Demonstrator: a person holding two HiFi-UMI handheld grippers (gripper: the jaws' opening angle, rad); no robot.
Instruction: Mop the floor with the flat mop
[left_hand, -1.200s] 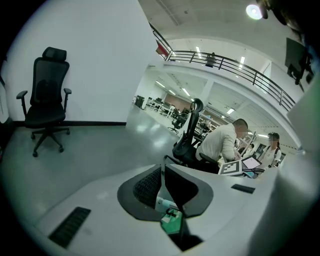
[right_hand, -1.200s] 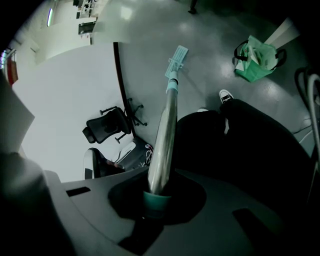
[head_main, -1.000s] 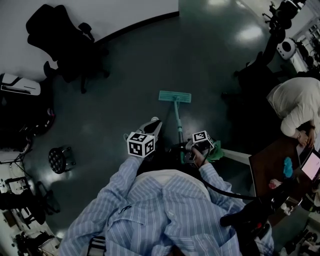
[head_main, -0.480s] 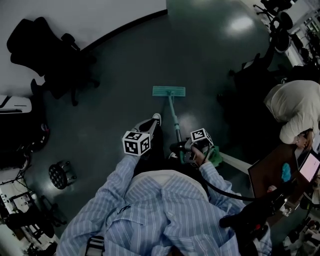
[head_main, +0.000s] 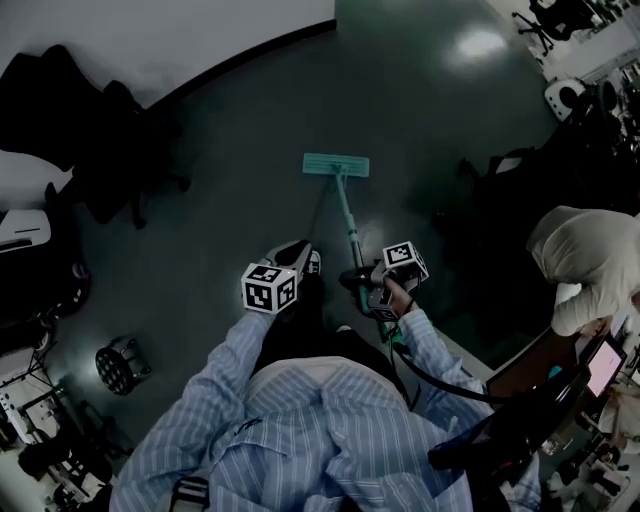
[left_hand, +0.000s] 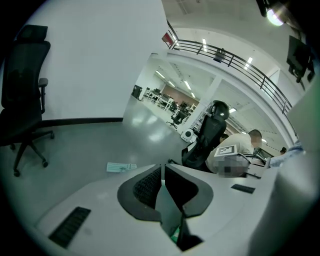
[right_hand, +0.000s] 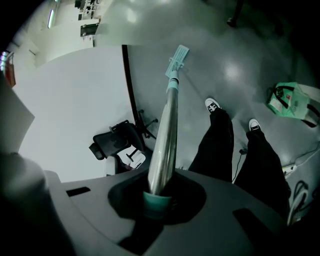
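Flat mop (head_main: 345, 215), judged to be in a working stroke. Its head (head_main: 336, 166) lies on the floor (head_main: 230, 200) well ahead of the person's shoe (head_main: 314, 262). The handle (right_hand: 167, 125) slants back past that shoe, so a push bears down into the pad. The right gripper (right_hand: 157, 200) is clenched on the handle's upper end for the longest reach. The left gripper (left_hand: 162, 182), beside the shoe, has its jaws pressed together on nothing and is apparently idle. The dim head view leaves full pad contact uncertain.

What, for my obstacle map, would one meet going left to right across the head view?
Black office chair → left gripper → flat mop head → right gripper, clamped on the mop pole → person in a light top.
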